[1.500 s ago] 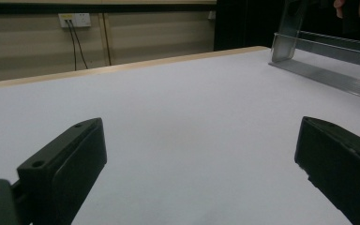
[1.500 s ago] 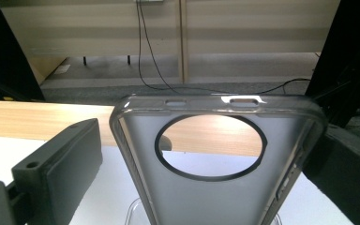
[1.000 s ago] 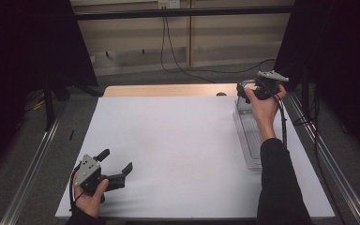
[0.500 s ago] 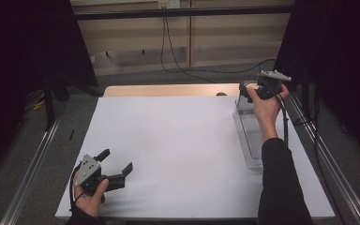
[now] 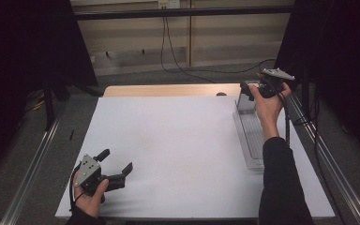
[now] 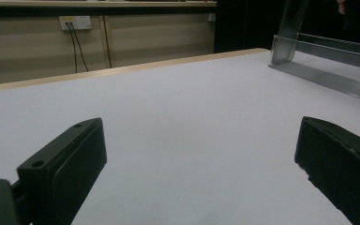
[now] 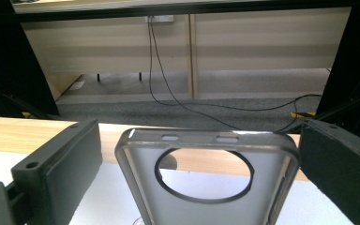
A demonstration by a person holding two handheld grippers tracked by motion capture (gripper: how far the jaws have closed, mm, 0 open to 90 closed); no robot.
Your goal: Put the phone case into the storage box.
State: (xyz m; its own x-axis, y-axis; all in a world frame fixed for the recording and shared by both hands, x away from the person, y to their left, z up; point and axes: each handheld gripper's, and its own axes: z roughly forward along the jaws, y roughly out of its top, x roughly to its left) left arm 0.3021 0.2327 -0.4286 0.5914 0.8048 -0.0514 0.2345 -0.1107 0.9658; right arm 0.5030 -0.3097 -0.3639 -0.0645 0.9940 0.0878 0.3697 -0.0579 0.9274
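Your right gripper (image 5: 249, 90) sits at the far end of the clear tray (image 5: 252, 140), jaws spread wide. The phone case (image 7: 206, 178) stands upright at that far end of the tray, between the jaws; neither visibly touches it. Your left gripper (image 5: 118, 164), well away from the tray, is spread over bare table (image 5: 178, 140).

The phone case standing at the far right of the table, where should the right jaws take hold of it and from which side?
Grip the phone case across its two long side rails near the top. It stands upright between the open jaws of the right gripper, so come from the near side. The middle is thin, with a large round cut-out.
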